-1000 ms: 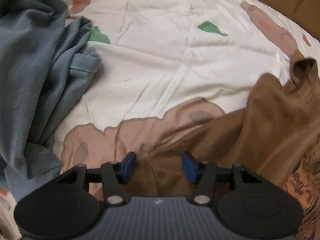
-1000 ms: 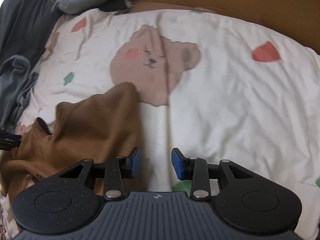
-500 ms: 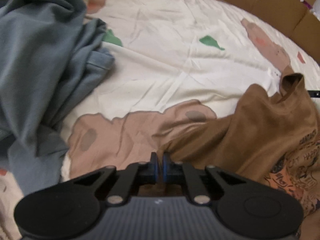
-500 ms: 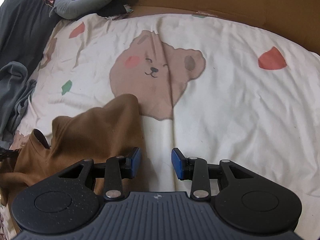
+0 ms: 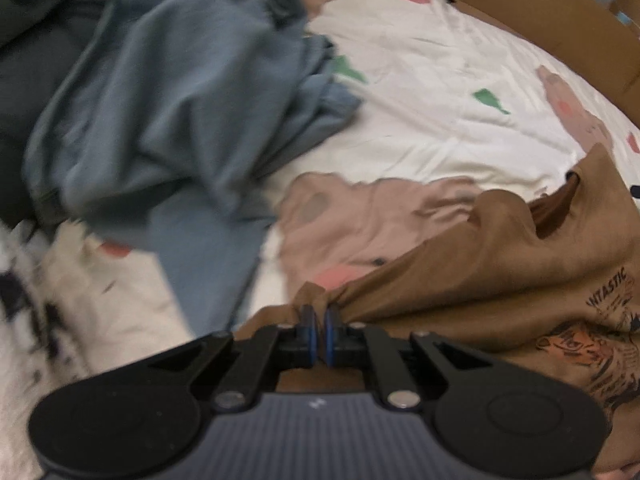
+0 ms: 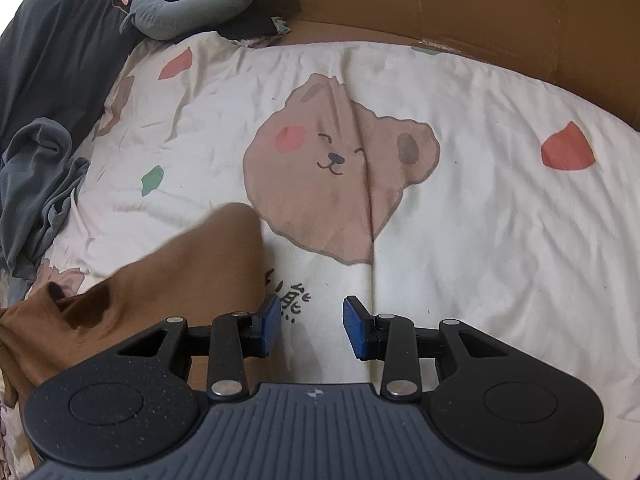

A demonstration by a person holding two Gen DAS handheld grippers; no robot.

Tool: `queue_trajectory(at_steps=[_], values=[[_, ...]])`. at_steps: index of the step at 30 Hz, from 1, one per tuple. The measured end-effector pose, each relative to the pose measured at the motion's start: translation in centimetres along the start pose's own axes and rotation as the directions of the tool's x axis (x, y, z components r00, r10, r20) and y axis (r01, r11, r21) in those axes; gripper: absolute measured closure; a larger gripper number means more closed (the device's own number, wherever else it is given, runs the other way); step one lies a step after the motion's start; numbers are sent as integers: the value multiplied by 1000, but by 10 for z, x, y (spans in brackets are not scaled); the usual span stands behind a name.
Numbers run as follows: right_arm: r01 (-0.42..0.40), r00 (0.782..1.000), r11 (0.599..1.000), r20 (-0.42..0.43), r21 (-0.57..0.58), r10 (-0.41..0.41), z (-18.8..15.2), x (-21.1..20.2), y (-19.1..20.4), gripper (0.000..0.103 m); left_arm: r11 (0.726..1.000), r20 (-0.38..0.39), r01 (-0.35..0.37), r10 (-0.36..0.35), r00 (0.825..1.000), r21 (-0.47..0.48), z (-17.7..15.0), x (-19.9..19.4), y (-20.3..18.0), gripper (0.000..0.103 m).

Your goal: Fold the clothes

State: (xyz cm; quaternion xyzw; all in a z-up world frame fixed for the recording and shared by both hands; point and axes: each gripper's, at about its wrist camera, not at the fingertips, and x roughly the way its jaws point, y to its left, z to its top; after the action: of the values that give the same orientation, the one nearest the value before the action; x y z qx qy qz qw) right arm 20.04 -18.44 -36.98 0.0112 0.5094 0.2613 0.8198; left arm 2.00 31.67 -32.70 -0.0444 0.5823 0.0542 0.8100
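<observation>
Right wrist view: gripper open over the bedsheet, brown shirt at its left side.

Right gripper (image 6: 311, 326) has its blue pads (image 6: 357, 332) spread wide, nothing between them but the white bear-print bedsheet (image 6: 500, 208). Brown shirt (image 6: 168, 280) lies bunched at lower left, its edge just beside the left pad; can't tell if they touch. Bear face print (image 6: 340, 176) sits ahead of the fingers, with a crease running down through it. Small black printed characters (image 6: 294, 300) show between the pads. Grey garment (image 6: 38, 184) is crumpled at the far left, grey neck pillow (image 6: 192, 0) at top left, and a brown cardboard wall (image 6: 480, 4) runs along the far edge of the bed.
</observation>
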Motion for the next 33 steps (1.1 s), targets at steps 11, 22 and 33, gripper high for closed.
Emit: queue_trajectory(at_steps=[11, 22, 33], values=[[-39, 999, 995, -25, -92, 37, 16, 23, 32, 61, 995, -35, -65, 63, 997, -73, -30, -24, 40, 98], [-91, 991, 976, -119, -197, 68, 0, 51, 62, 60, 994, -55, -64, 59, 997, -86, -37, -22, 42, 98], [-78, 995, 980, -68, -185, 67, 6, -5, 47, 103, 996, 42, -18, 22, 999, -84, -11, -34, 28, 98]])
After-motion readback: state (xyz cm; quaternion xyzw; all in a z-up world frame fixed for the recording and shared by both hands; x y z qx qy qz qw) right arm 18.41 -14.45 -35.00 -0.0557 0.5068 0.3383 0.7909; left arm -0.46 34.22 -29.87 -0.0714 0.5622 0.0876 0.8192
